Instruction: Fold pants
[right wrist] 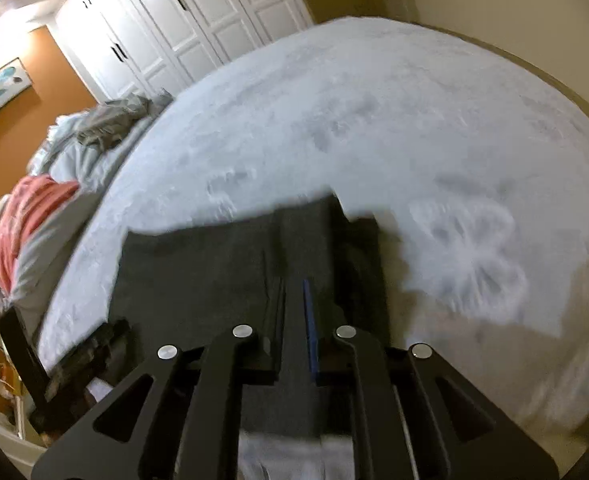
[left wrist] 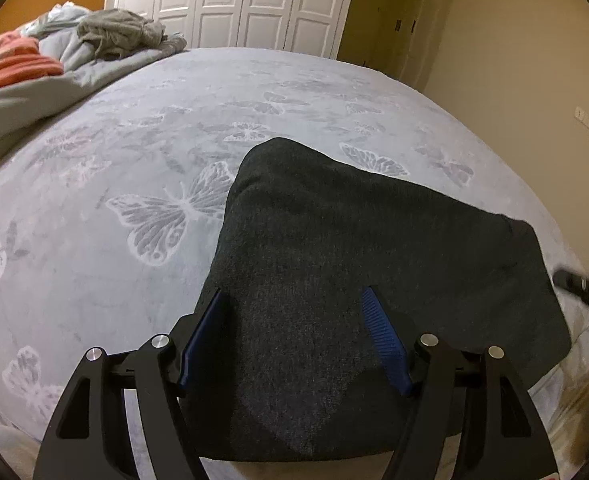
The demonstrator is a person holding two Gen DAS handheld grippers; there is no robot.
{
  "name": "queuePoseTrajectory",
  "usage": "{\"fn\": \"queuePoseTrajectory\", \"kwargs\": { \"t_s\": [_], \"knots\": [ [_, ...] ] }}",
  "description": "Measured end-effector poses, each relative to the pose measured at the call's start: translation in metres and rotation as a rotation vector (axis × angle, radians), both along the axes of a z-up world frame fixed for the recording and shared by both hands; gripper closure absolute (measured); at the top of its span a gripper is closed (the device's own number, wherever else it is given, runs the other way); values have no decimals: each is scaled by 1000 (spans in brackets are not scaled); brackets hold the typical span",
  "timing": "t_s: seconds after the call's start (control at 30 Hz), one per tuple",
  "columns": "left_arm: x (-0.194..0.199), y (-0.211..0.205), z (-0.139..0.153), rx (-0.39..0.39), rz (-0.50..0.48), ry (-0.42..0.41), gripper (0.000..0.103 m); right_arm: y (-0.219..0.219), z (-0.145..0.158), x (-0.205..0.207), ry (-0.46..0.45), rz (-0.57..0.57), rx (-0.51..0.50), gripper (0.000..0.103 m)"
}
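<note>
The dark grey pants [left wrist: 354, 248] lie folded on the pale butterfly-print bedspread [left wrist: 134, 184] near the bed's front edge. My left gripper [left wrist: 294, 300] is open, its blue pads [left wrist: 382, 332] spread wide just above the near part of the pants. The right gripper shows as a dark shape [left wrist: 586, 284] at the pants' right edge. In the right wrist view, which is motion-blurred, the pants [right wrist: 198, 268] lie ahead and my right gripper [right wrist: 294, 284] has its fingers close together around a strip of the dark fabric.
A heap of grey, light blue and coral bedding [left wrist: 54, 52] lies at the bed's far left. White wardrobe doors [left wrist: 234, 0] stand behind the bed. A beige wall [left wrist: 514, 60] is to the right. The bedspread [right wrist: 374, 120] stretches beyond the pants.
</note>
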State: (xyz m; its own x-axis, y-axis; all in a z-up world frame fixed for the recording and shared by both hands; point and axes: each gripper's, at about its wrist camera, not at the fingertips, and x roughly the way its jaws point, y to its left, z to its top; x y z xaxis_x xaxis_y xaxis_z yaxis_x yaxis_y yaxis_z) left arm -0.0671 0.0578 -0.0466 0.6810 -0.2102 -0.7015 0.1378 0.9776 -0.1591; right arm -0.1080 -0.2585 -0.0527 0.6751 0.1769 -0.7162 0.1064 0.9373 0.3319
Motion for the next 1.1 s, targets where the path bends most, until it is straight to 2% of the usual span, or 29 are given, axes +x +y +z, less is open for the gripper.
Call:
{"fn": "queuePoseTrajectory", "kwargs": {
  "t_s": [0.1, 0.2, 0.23, 0.27, 0.4, 0.53, 0.6, 0.63, 0.67, 0.73, 0.8, 0.83, 0.87, 0.9, 0.93, 0.97, 1.0, 1.03, 1.1],
  "knots": [
    [0, 1, -2, 9, -6, 7, 35, 11, -12, -16, 31, 14, 4, 92],
    [0, 2, -1, 0, -5, 10, 34, 10, -12, -30, 18, 36, 4, 73],
    [-1, 1, -1, -1, -3, 10, 34, 12, -11, -31, 19, 38, 0, 62],
    [-1, 1, -1, 0, -3, 10, 34, 13, -10, -32, 22, 38, -6, 59],
    [-3, 3, -2, -3, 1, 5, 33, 16, -2, -39, -6, -2, -51, 59],
    [-7, 9, -1, -44, 5, -3, 30, 15, -18, -33, 30, 7, -51, 58],
    [-8, 13, 2, -81, 11, -13, 30, 21, -23, -30, 20, 33, -95, 69],
    [-9, 15, 3, -95, 13, -19, 30, 22, -21, -28, 13, 43, -111, 83],
    [-10, 17, 5, -118, 15, -32, 30, 23, -12, -28, -9, 58, -112, 88],
    [-13, 21, 8, -145, 16, -49, 28, 25, 15, -32, -81, 89, -121, 90],
    [-13, 22, 7, -136, 25, -46, 27, 28, 35, -35, -131, 116, -160, 90],
    [-12, 22, 6, -130, 28, -38, 27, 26, 29, -29, -107, 116, -186, 90],
    [-11, 21, 3, -123, 32, -24, 27, 23, 17, -22, -63, 120, -209, 87],
    [-9, 20, 2, -122, 35, -15, 27, 18, -10, -8, 47, 128, -233, 83],
    [-9, 20, 1, -119, 38, -11, 27, 13, -23, -5, 84, 120, -213, 79],
    [-9, 19, 0, -104, 42, -9, 27, 5, -21, -12, 31, 80, -131, 75],
    [-10, 19, -1, -90, 45, -4, 26, 2, -16, -14, 45, 63, -91, 74],
    [-9, 19, -3, -80, 48, 7, 26, 0, -6, -17, 32, 29, -76, 74],
    [-6, 21, -9, -101, 52, 51, 26, 1, 15, -20, -51, 11, -78, 72]
  ]
}}
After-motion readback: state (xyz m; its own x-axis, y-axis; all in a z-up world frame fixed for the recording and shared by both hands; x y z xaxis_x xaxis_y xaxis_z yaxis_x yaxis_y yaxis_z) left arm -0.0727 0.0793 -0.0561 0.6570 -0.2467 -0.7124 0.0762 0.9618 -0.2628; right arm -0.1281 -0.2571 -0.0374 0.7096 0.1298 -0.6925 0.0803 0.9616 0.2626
